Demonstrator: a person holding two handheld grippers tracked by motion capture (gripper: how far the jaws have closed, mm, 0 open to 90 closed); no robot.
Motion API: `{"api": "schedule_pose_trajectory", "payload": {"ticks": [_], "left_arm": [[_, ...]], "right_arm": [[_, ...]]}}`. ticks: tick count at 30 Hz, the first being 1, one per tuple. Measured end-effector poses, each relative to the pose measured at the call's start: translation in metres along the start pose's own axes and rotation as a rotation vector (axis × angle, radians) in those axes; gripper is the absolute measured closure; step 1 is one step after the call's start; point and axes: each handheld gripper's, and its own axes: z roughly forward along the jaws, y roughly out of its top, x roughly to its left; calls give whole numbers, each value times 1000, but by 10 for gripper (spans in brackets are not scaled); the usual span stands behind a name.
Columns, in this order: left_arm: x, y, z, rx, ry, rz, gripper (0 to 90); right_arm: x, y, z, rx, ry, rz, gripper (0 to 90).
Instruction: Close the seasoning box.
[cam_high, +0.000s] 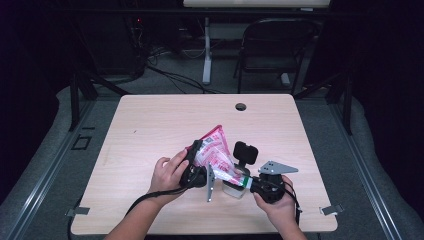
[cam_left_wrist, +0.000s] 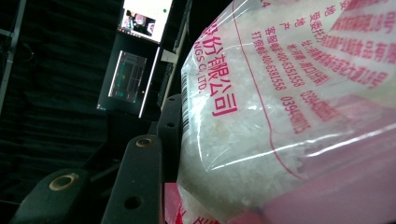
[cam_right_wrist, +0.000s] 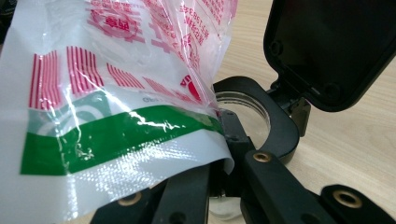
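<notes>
Bag (cam_high: 216, 152) of white granules: soft, crinkly, slippery film, probably shifting inside. Held tilted above the open-lidded jar (cam_high: 235, 189); left gripper (cam_high: 194, 161) fingers clamp its body, right gripper (cam_high: 245, 181) fingers pinch its lower corner.

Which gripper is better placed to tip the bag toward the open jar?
Left: the left gripper holds the bag high at its raised, full end, while the right gripper pinches the low corner beside the jar.
</notes>
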Motion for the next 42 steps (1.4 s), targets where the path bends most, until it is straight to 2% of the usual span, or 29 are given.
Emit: {"api": "schedule_pose_trajectory", "payload": {"ticks": [28,42], "left_arm": [[2,6,-3,-17,30,23,640],[2,5,-2,-11,18,26,638]], "right_arm": [[1,-2,-1,-6,2,2,890],[1,-1,-2,-8,7,0,838]]}}
